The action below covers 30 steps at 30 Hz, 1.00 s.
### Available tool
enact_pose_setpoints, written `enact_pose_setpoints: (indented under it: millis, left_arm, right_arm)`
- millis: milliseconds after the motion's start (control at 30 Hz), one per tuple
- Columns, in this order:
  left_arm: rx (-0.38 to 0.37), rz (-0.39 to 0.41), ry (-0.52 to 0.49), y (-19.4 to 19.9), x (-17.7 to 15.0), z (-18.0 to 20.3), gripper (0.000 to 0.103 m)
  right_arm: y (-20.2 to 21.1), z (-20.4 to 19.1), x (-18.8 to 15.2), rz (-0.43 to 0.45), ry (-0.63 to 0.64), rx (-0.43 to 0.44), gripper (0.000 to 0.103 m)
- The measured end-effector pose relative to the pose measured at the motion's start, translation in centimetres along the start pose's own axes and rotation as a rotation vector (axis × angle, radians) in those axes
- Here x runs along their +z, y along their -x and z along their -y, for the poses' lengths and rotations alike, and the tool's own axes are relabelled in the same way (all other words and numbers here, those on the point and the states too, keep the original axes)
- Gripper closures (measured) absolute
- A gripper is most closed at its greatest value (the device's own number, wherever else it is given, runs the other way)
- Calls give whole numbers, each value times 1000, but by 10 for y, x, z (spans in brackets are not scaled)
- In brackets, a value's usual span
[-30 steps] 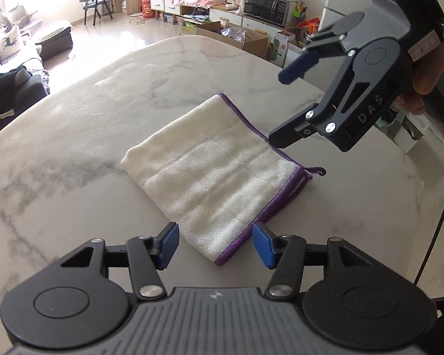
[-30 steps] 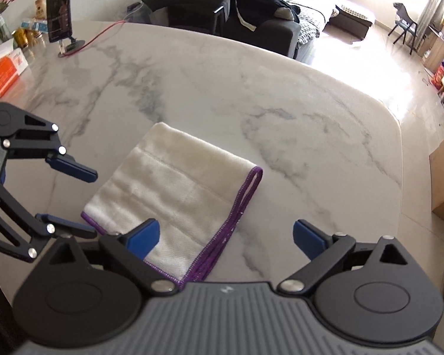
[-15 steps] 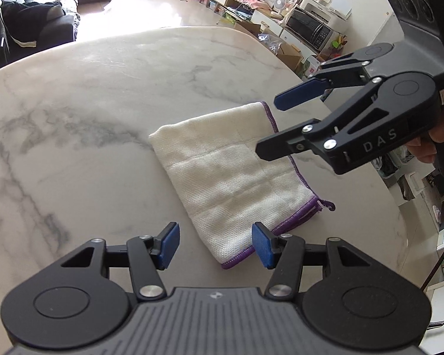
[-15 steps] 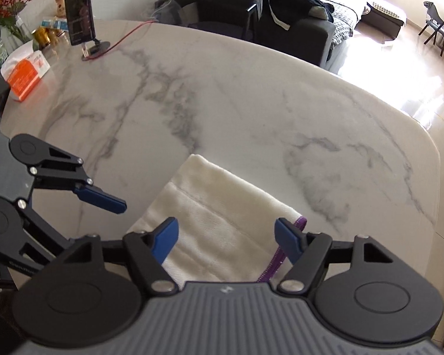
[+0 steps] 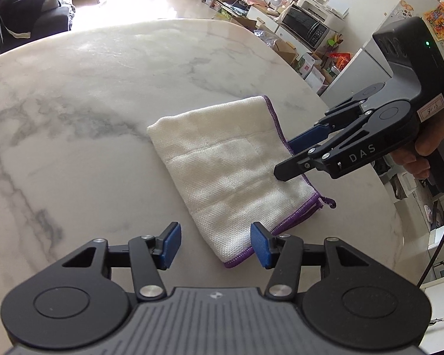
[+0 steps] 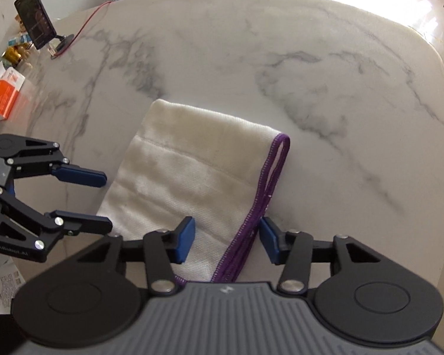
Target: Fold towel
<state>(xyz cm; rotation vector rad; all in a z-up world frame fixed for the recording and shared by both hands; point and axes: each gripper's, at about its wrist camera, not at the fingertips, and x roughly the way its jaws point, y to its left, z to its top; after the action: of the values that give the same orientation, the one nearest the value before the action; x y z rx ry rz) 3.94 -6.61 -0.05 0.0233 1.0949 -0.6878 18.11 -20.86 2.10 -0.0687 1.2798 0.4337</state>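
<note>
Cream-white woven towel with purple stitched edging [image 5: 233,174] lies folded into a thick rectangle near the middle of the white, grey-veined marble desk [image 5: 88,94], its layered purple hems stacked along one long side and one short end.

The left claw [image 5: 215,245], black with blue pads, sits low over the desk at the towel's near corner with its fingers spread; that corner lies between the pads, and neither pad appears to press the cloth. In the right wrist view the same left claw [image 6: 105,201] shows at the towel's short edge, one finger above the other with a clear gap between them.

The right claw [image 6: 227,241] is likewise spread, straddling the towel's purple-hemmed long edge [image 6: 262,189], with one blue pad over the cloth and the other just outside the hem. From the left wrist view the right claw [image 5: 290,158] reaches in from the side, one black fingertip over the towel's top surface; whether it touches is hard to judge.

At the desk's far corner stand a dark phone on a holder [image 6: 35,23] with a red cable, and an orange-and-white box [image 6: 3,96].
</note>
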Motion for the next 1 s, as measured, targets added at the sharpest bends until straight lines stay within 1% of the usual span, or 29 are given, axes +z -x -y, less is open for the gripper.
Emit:
enact_pose_setpoints:
  millis: [167,267,467,567,633,700,733,767,900,1000]
  left_arm:
    - [11,17,20,7,-2,-6,50]
    - [34,28,33,12,-2,-11,50]
    - [85,46,54,26,-5,-21,50]
    - [94,43,75,30,-9,-28,50]
    - [90,32,96,30,-12,-32,50]
    - [63,28,106,30,-16,-32,50]
    - [47,28,108,31,-18,-31,50]
    - [36,30,103,31,-19,-28,50]
    - [20,31,60,31,-22,-16,50]
    - [19,27,39,27,-23,-11,50]
  right_arm:
    - [-2,-7,3,3,8,8,55]
    - [-5,-13,8,7,12,6,58]
    - [-13,-29,21,23,5,7,58]
    - [-18,-38,27,27,7,3,58]
    - [-19,-44,31,23,12,-6,58]
    - [-19,-47,32,21,16,-23,57]
    - [-18,-46,33,22,12,-33,53]
    - [-15,-43,33,25,0,-39,47]
    - [-4,-35,26,29,-34,-39,47]
    - [-2,-35,14,1,-41,-17,48]
